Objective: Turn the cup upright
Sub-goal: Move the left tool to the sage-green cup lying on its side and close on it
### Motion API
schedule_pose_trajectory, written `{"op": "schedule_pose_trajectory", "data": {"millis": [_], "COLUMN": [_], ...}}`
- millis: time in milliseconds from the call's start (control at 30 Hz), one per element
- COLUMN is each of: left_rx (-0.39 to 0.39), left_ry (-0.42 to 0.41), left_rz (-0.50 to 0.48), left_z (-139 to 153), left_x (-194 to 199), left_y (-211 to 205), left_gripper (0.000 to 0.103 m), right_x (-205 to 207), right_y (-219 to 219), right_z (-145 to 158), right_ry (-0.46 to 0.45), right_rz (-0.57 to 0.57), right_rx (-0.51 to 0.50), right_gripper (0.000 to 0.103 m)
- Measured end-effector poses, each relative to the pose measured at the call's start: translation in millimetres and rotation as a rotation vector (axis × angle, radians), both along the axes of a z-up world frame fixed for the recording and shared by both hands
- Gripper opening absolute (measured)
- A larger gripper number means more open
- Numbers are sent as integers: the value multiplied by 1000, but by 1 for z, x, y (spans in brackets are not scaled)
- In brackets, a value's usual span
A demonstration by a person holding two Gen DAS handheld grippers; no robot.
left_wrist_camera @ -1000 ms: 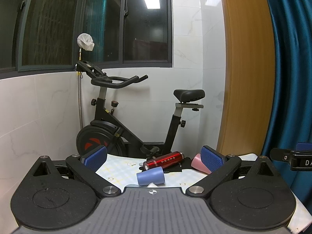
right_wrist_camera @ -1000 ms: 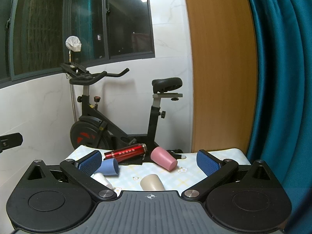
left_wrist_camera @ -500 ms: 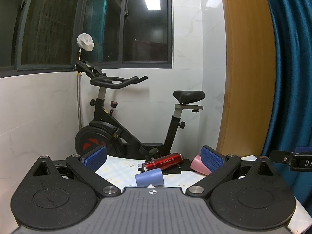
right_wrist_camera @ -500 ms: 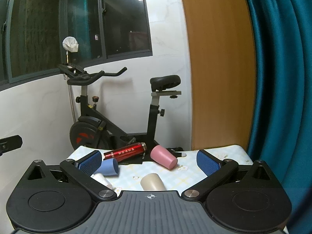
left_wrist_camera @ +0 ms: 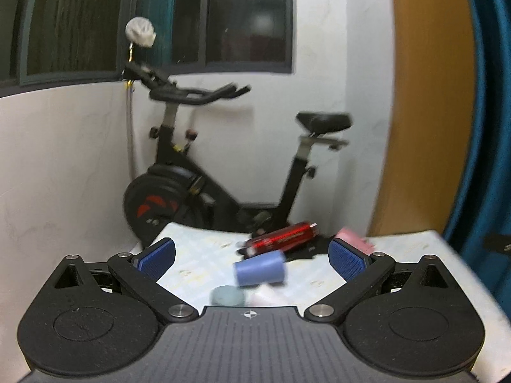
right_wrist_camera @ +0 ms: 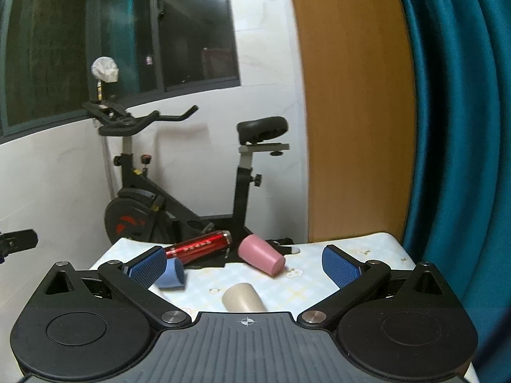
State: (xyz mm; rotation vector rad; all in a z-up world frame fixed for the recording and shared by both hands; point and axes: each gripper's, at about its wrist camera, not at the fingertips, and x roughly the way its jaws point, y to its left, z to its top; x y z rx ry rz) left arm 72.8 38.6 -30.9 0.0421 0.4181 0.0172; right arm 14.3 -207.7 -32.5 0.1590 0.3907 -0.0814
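Several cups lie on their sides on a small table with a pale checked cloth (left_wrist_camera: 198, 255). A blue cup (left_wrist_camera: 259, 268) lies between the fingers of my open left gripper (left_wrist_camera: 252, 257); it also shows in the right wrist view (right_wrist_camera: 171, 274). A pink cup (right_wrist_camera: 261, 254) lies further back, and shows in the left wrist view (left_wrist_camera: 353, 239). A beige cup (right_wrist_camera: 243, 297) lies close in front of my open, empty right gripper (right_wrist_camera: 244, 265). A teal cup (left_wrist_camera: 228, 296) and a white cup (left_wrist_camera: 266, 296) sit near the left gripper's base.
A red metal bottle (right_wrist_camera: 199, 248) lies on a black cloth (right_wrist_camera: 236, 257) at the back of the table. An exercise bike (left_wrist_camera: 198, 172) stands behind against the white wall. A wooden panel (right_wrist_camera: 354, 111) and a blue curtain (right_wrist_camera: 460, 127) are on the right.
Both grippers have moved forward and tilted down over the table, so the cups appear closer and the teal cup has come into the left view. The left view is blurred by motion.
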Motion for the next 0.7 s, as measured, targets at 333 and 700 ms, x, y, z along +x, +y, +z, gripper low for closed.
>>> {"op": "schedule_pose_trajectory", "data": {"millis": [333, 700], "left_rx": [14, -113], "left_ry": [205, 407], "left_rz": [51, -14], "left_z": [-53, -129], "left_x": [88, 74], "left_y": [50, 87], "left_gripper": [101, 96], "right_x": [56, 94], "right_y": [-26, -18], "right_z": [-44, -82], "right_ry": [106, 238], "right_rz": [-79, -39], "right_rx": [77, 115], "right_gripper": [103, 103]}}
